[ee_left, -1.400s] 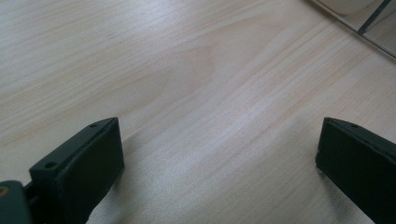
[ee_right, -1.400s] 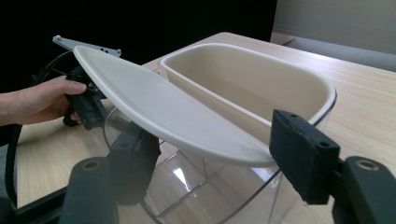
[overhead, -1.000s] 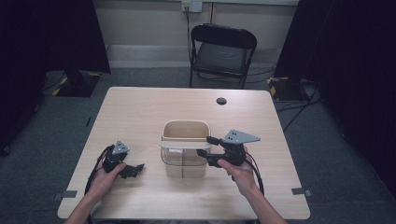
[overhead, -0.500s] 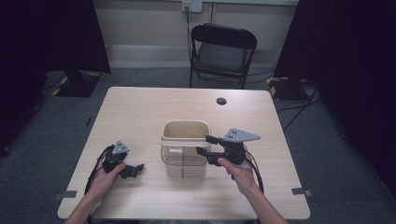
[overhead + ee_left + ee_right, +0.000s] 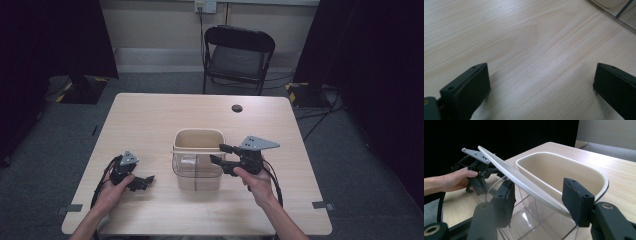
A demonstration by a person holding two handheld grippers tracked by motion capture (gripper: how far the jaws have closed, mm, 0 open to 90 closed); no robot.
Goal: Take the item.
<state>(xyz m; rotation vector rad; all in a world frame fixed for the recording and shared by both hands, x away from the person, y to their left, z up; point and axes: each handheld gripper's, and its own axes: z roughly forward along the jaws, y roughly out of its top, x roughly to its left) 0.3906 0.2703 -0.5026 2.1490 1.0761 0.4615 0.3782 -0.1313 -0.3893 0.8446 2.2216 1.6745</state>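
The step in hand looks like taking hold of the white handle [image 5: 524,183] of the clear bin [image 5: 197,172] that stands in the middle of the table [image 5: 150,120], a cream insert [image 5: 556,173] seated in its top. The right gripper [image 5: 218,153] reaches in from the right at the bin's upper right edge. In the right gripper view its jaws straddle the raised handle, which slants up and to the left between them. They have just been closing on it, yet a gap shows on either side of the bar, so I judge the grip not yet made.

The next move calls for the jaws to finish closing squarely on the thin bar. It sits nearer the left jaw than the right, so it could slide or twist as the pads meet it; a small centring shift before the squeeze would help, and any lift should wait until the bar is firmly pinched.

The right hand [image 5: 252,176] comes up from the near edge, forearm angled left, holding its gripper about level at rim height. The left hand [image 5: 116,184] rests low on the table well to the left of the bin, its left gripper [image 5: 145,181] pointing right toward the bin. Its jaws stand wide apart over bare wood, with nothing between them.
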